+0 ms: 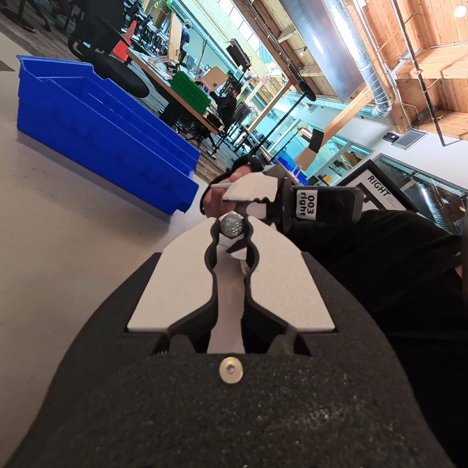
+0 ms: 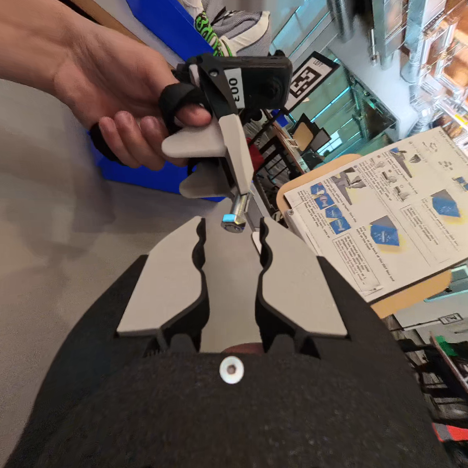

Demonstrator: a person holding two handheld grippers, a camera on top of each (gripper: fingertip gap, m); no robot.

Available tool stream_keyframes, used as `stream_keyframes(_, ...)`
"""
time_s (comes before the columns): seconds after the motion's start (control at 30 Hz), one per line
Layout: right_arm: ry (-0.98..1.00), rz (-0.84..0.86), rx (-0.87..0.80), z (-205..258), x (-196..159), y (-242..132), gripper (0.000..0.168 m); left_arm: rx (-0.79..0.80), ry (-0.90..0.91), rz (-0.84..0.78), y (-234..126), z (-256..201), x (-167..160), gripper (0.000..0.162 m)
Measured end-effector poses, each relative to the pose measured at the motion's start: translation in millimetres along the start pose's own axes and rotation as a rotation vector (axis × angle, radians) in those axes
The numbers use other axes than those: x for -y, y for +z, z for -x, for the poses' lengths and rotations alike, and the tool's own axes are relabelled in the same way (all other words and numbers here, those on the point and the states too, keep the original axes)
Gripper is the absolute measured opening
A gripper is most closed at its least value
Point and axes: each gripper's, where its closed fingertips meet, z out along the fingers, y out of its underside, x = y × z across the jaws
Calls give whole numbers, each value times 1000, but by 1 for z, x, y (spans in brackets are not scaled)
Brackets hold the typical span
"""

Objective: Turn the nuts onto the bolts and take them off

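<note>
Fingers [image 1: 263, 273] of left gripper [image 1: 231, 228] round one bolt [image 1: 231, 226].

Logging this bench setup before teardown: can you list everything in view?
bolt: one, silver, clamped in the left gripper's tips
nut: one, silver, on the bolt's far end (probably the nut)
bin: one, blue, on the table behind the grippers
instruction sheet: one, white, on a tan board at right
table: one, pale grey
hand: one, gripping the left gripper's handle
left gripper: grey fingers, shut
right gripper: grey fingers, open around the nut
</note>
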Motion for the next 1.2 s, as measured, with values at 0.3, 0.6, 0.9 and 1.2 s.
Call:
stream_keyframes(0.3, 500, -84, 255, -3, 3, -1, 18, -23, 34, 1, 4, -9, 1, 17)
stream_keyframes(0.6, 2061, -218, 1035, 1, 5, 0, 18, 136, 136, 77, 1, 9, -9, 17)
stream_keyframes(0.9, 1625, -198, 807, 2, -9, 8, 56, 73, 31, -14, -5, 10, 2, 17)
stream_keyframes(1.2, 72, -72, -42, -9, -15, 4, 43, 28, -27, -7, -1, 9, -2, 17)
